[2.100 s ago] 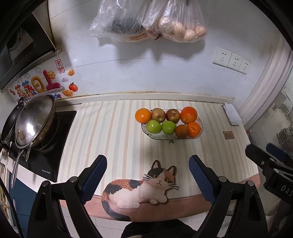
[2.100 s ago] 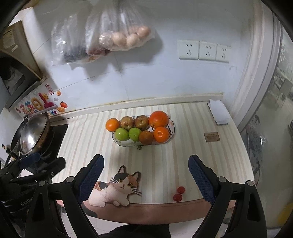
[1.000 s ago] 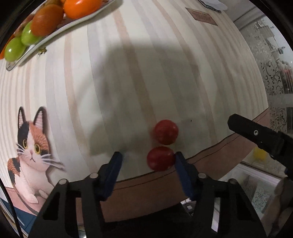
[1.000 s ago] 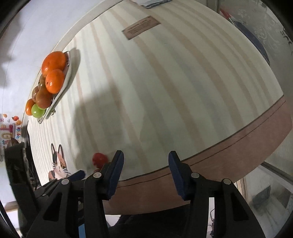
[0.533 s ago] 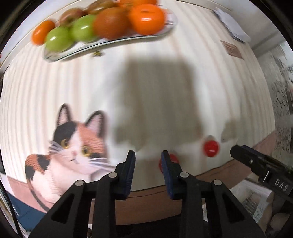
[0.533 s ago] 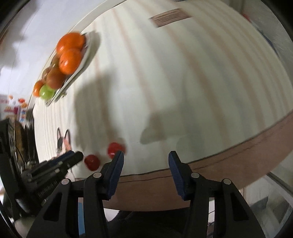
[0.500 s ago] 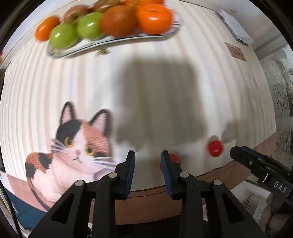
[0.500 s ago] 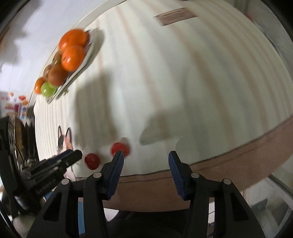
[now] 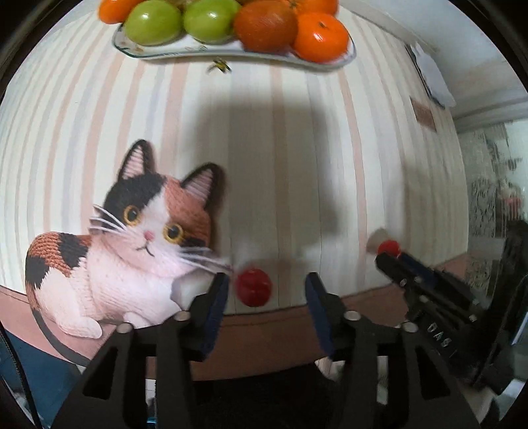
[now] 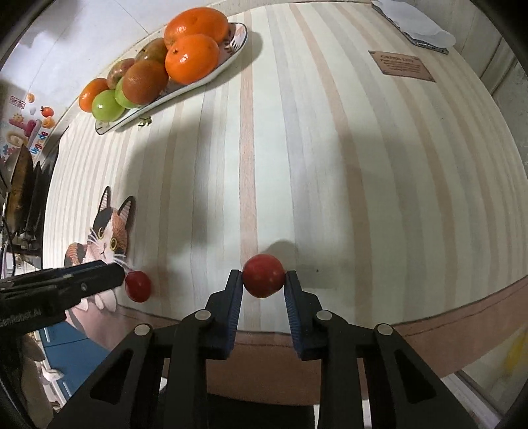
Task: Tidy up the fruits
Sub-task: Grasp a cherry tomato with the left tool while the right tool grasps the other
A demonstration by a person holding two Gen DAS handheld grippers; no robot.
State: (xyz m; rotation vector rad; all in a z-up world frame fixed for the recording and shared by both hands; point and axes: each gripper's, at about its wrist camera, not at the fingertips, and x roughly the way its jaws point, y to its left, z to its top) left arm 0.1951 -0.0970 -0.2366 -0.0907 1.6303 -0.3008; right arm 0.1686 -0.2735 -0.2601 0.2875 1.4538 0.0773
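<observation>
Tomatoes, both near the cat mat | right gripper pinches one | left gripper spread around other | next: you close left, carry both to plate

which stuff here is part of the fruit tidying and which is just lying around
Job:
- red fruit between the right tool's fingers
- second red fruit at the left tool
- fruit plate

Lying about:
- cat mat
- brown label
- white cloth
</observation>
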